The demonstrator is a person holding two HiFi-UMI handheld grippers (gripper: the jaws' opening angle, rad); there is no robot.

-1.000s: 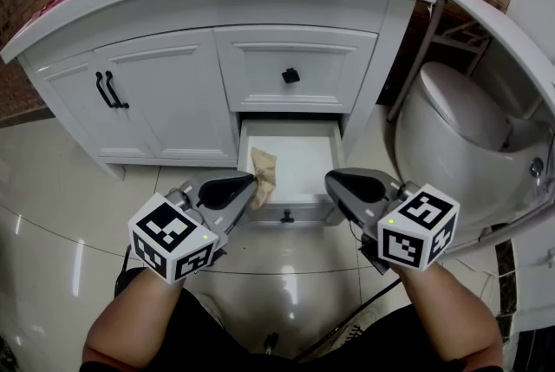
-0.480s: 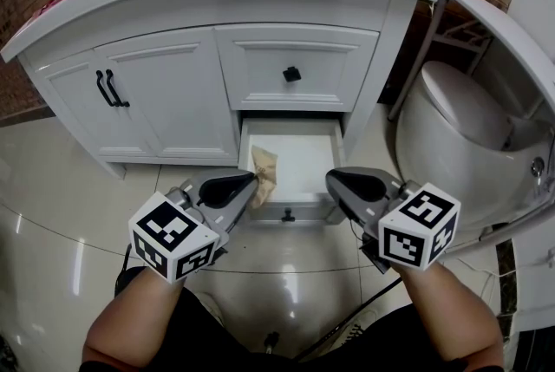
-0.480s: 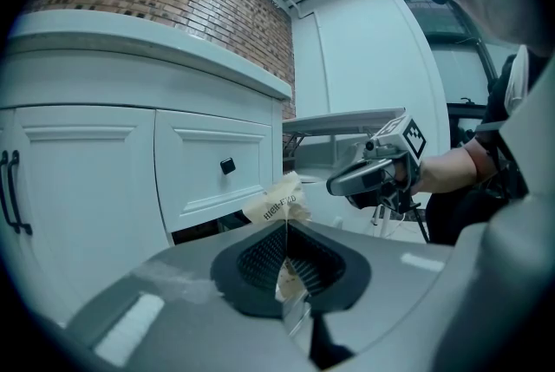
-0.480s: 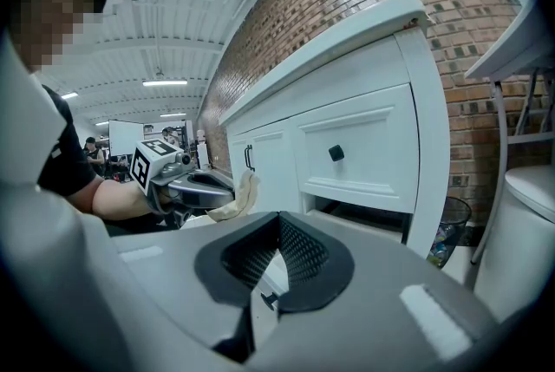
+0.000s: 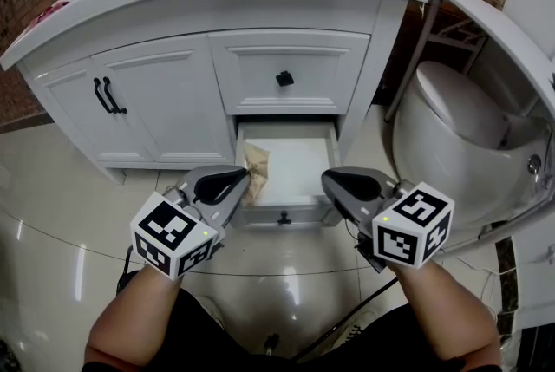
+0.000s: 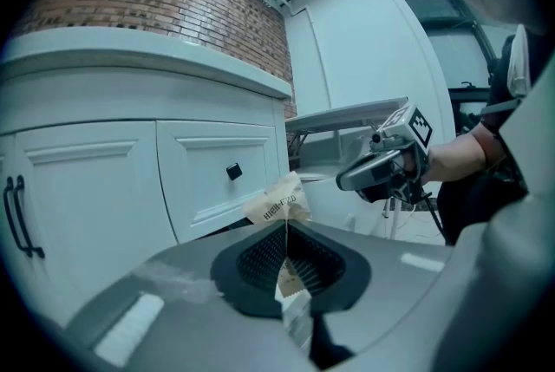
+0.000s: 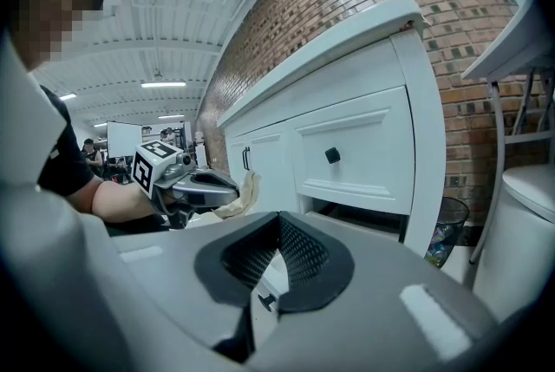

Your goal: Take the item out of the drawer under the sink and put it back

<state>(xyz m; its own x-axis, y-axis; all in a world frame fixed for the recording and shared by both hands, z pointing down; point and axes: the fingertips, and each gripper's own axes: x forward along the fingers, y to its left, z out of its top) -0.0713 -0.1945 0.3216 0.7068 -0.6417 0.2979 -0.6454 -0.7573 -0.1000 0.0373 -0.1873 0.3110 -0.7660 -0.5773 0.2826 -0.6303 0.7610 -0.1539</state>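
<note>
1. Left gripper [image 6: 288,262]: the jaws are closed on the lower edge of a tan paper packet [image 6: 277,204]. The packet is pinched between the pads and stands up beyond the tips.
2. Right gripper [image 7: 276,249]: the jaws are brought together and nothing is held between them.
3. Change: since a second ago almost nothing is altered. The packet stays clamped and is kept just above the front left corner of the open drawer [image 5: 295,155], below and ahead of the left jaws. It is judged lifted out, with the return into the drawer not yet made.
4. Writing: one line of dark print is carried on the packet, read tentatively as "HIGH-END". The smaller detail cannot be made out.
5. Marker cube [image 5: 172,233]: only black-and-white squares are shown, no lettering.
6. Farther ahead of the jaws, the upper drawer is shut and is fitted with a black knob [image 5: 284,79]. No label is seen on it.
</note>
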